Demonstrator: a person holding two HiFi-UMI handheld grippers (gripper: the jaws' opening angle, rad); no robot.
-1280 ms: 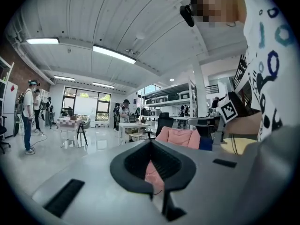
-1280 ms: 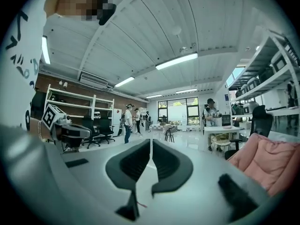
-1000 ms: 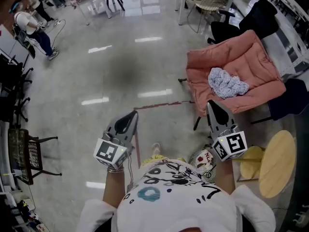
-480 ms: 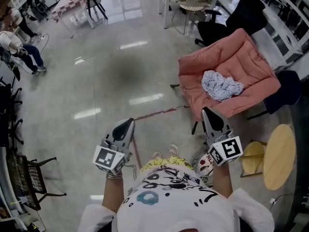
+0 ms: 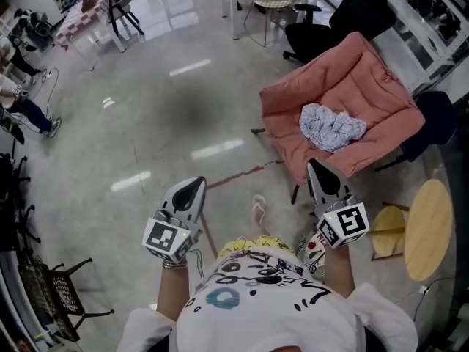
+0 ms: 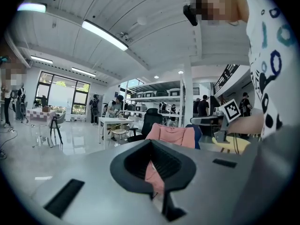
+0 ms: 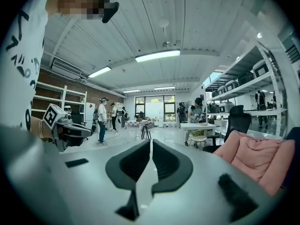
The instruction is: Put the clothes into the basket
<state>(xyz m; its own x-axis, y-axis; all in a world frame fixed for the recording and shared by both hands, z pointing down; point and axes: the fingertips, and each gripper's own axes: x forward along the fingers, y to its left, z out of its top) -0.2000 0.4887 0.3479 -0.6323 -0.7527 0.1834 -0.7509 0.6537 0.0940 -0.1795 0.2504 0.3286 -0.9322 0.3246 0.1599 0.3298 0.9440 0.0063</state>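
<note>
Both grippers are closed and empty. The left gripper [image 5: 192, 187] and the right gripper [image 5: 317, 169] are held out level in front of the person, side by side and well apart, each with its jaws pressed together and nothing between them. Its own view shows the left gripper [image 6: 152, 146] with jaws meeting along a thin line, and the right gripper [image 7: 150, 144] shows the same.

A pale blue-and-white heap of clothes [image 5: 331, 126] lies crumpled on the seat of a pink chair [image 5: 366, 72]. The heap is bunched, so no end reads as a front; its long axis runs across the seat, left to right in the head view, with the right end slightly lower in the picture. It lies ahead of the right gripper and a little to its right, apart from the jaw tips, which line up with the chair's front edge. From the left gripper it is well apart, ahead and far to the right.

Only the padded seat holds the heap, with the backrest rising behind it. In the left gripper view the chair [image 6: 171, 135] stands straight beyond the jaws; in the right gripper view it [image 7: 262, 158] sits at the right edge. The clothes cannot be made out in either. A round wooden table [image 5: 429, 229] stands to the right of the right gripper.
</note>
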